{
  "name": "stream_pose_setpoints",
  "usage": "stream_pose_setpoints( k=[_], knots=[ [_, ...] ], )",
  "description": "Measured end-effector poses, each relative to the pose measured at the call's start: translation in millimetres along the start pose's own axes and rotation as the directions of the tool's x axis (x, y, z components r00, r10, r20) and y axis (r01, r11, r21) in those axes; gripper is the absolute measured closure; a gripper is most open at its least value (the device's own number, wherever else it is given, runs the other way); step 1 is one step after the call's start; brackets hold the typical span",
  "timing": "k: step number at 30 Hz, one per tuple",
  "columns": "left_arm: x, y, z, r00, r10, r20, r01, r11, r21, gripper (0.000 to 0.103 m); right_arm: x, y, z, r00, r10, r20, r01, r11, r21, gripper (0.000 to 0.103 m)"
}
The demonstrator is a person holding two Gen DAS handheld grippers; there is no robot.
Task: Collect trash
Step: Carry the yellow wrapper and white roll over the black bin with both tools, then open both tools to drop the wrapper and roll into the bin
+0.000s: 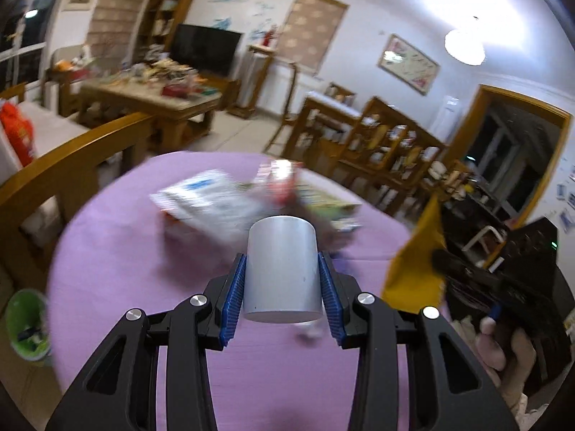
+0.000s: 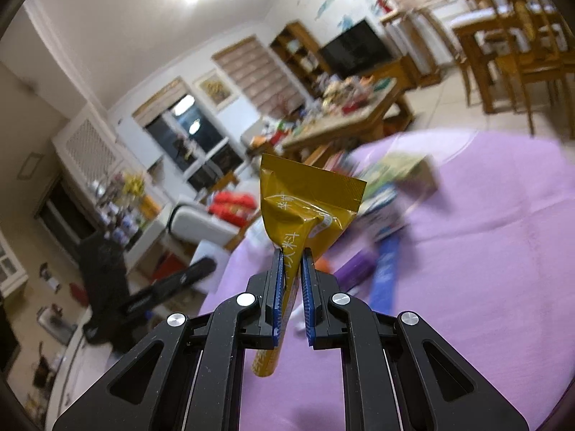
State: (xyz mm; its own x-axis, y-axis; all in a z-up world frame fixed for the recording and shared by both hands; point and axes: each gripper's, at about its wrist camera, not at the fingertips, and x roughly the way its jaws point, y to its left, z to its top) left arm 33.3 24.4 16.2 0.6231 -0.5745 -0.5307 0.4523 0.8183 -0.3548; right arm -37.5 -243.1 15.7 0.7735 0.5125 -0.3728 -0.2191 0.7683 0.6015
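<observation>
A round table under a purple cloth (image 1: 125, 269) carries a blurred pile of packets and wrappers (image 1: 205, 197) near its far side. My left gripper (image 1: 282, 258) is above the cloth, its blue pads pressed on both sides of a grey cylinder (image 1: 282, 276). My right gripper (image 2: 293, 251) is shut on a crumpled yellow sachet (image 2: 305, 194), which sticks up past the fingertips. In the left wrist view that sachet (image 1: 413, 262) and the person's hand (image 1: 503, 344) appear at the right edge. The right wrist view shows the pile (image 2: 388, 194) blurred beyond the sachet.
A green bin (image 1: 27, 323) stands on the floor left of the table. A wooden armrest (image 1: 72, 158) curves behind it. A purple item (image 2: 354, 269) and a blue strip (image 2: 384, 269) lie on the cloth. Wooden chairs (image 2: 521, 54) and a cluttered coffee table (image 1: 151, 93) stand farther off.
</observation>
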Motion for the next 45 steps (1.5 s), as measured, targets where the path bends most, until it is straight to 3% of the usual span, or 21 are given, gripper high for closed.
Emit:
stream_pose_setpoints(
  k=[4,8,11,14,17,22,28,33,42,43,45],
  knots=[
    [22,-52,1,0.996,-0.094,-0.006,0.094,0.995,0.043,0.063,-56,-31,16,0.988,-0.088,0.126,0.086,0.996,0.024,0.092],
    [64,-113,-1,0.979,-0.199,-0.052,0.203,0.975,0.086,0.063,-125,-79,27,0.942,-0.227,0.247,0.21,0.973,0.092,0.092],
    [101,-160,-6,0.957,-0.269,-0.108,0.28,0.954,0.107,0.063,-172,-118,27,0.884,-0.36,0.298,0.329,0.932,0.15,0.092],
    [139,-205,-10,0.927,-0.337,-0.168,0.358,0.926,0.121,0.063,-206,-162,22,0.823,-0.489,0.29,0.44,0.871,0.22,0.092],
    [171,-248,-15,0.896,-0.386,-0.22,0.419,0.899,0.13,0.063,-225,-199,15,0.779,-0.574,0.253,0.52,0.816,0.253,0.092],
    [221,-300,-22,0.87,-0.39,-0.303,0.451,0.877,0.165,0.063,-225,-229,1,0.735,-0.656,0.174,0.62,0.753,0.22,0.092],
    [251,-332,-43,0.864,-0.315,-0.392,0.425,0.874,0.234,0.063,-209,-249,-4,0.727,-0.676,0.118,0.65,0.734,0.198,0.092],
    [262,-334,-56,0.857,-0.258,-0.446,0.401,0.877,0.263,0.063,-201,-263,-1,0.729,-0.679,0.091,0.655,0.73,0.196,0.092],
    [264,-337,-68,0.851,-0.195,-0.487,0.379,0.871,0.314,0.063,-193,-262,5,0.735,-0.677,0.039,0.661,0.729,0.179,0.091],
    [270,-341,-68,0.853,-0.19,-0.486,0.374,0.872,0.316,0.062,-193,-262,5,0.735,-0.677,0.037,0.661,0.728,0.181,0.09],
    [268,-342,-68,0.854,-0.189,-0.484,0.373,0.872,0.317,0.062,-196,-261,8,0.735,-0.677,0.041,0.66,0.728,0.185,0.077]
  ],
)
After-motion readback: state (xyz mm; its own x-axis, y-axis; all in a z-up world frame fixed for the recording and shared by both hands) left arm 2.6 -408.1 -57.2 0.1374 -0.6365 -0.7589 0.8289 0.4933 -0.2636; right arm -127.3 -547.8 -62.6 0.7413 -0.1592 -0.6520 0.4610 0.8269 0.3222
